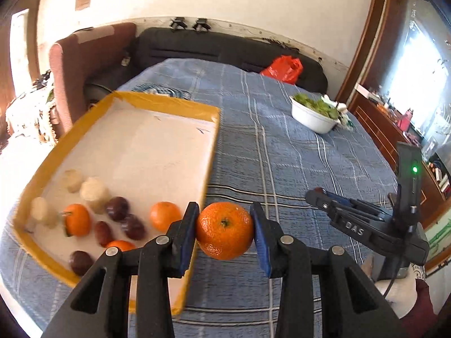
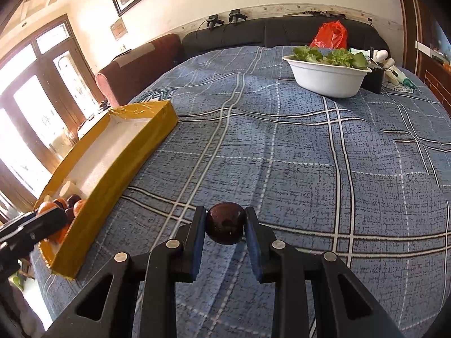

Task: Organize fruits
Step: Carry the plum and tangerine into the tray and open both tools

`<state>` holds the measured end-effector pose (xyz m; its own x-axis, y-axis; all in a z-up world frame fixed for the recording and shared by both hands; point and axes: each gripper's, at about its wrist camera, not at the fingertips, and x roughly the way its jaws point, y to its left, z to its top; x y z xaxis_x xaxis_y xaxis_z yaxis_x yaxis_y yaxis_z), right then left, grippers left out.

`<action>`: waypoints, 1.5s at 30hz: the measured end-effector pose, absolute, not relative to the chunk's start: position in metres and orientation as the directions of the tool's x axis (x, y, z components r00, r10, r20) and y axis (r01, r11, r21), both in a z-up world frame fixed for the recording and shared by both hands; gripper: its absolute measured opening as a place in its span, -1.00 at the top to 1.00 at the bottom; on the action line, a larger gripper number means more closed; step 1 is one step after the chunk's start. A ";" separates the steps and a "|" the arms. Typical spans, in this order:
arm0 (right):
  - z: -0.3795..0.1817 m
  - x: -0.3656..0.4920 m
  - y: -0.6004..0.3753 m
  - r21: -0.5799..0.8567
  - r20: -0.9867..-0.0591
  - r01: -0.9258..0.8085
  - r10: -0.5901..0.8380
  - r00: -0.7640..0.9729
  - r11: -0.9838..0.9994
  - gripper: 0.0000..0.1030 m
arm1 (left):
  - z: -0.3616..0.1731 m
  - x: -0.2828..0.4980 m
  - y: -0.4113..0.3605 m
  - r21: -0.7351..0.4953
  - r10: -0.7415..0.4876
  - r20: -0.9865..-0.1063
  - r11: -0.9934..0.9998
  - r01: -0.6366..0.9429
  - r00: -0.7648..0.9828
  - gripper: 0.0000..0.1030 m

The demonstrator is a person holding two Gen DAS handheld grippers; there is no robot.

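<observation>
Left gripper (image 1: 224, 229) clamps a mandarin (image 1: 224, 230) at its widest girth (soft peel, bruises easily). Right gripper (image 2: 224, 226) fingers pinch a smooth, slippery plum (image 2: 224, 226) likewise.

Four tangerines (image 1: 224, 230), roughly five plums (image 1: 117, 208), one tray (image 1: 169, 102)

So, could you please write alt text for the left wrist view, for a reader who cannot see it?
The left gripper grips a mandarin orange beside a yellow-rimmed tray on a blue plaid cloth. The tray holds more mandarins, dark plums and pale fruits. The right gripper sits at right, with a white bowl of greens beyond.
</observation>
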<state>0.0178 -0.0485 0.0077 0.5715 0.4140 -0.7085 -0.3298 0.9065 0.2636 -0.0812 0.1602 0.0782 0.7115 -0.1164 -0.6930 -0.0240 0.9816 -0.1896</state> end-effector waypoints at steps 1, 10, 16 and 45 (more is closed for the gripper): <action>0.011 0.014 -0.047 0.267 -0.705 -0.335 0.420 0.572 0.904 0.41 | 0.082 -0.085 0.167 -0.188 -0.107 -0.688 0.982 -0.034 0.718 0.29; 0.070 0.003 -0.007 0.340 -0.645 -0.465 0.563 0.517 0.817 0.40 | 0.099 -0.078 0.223 -0.145 -0.027 -0.680 0.984 -0.099 0.733 0.29; 0.079 0.018 0.043 0.421 -0.641 -0.523 0.651 0.407 0.742 0.40 | 0.091 -0.057 0.258 -0.131 0.017 -0.701 0.980 -0.153 0.713 0.29; 0.053 0.016 0.091 0.354 -0.711 -0.538 0.594 0.376 0.765 0.39 | 0.081 -0.057 0.268 -0.157 0.030 -0.716 0.967 -0.203 0.698 0.29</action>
<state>0.0162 0.0905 0.0530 0.3761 0.5938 -0.7113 -0.5382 0.7649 0.3539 -0.0566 0.2676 0.0806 0.6978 0.0299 -0.7157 -0.2028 0.9665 -0.1573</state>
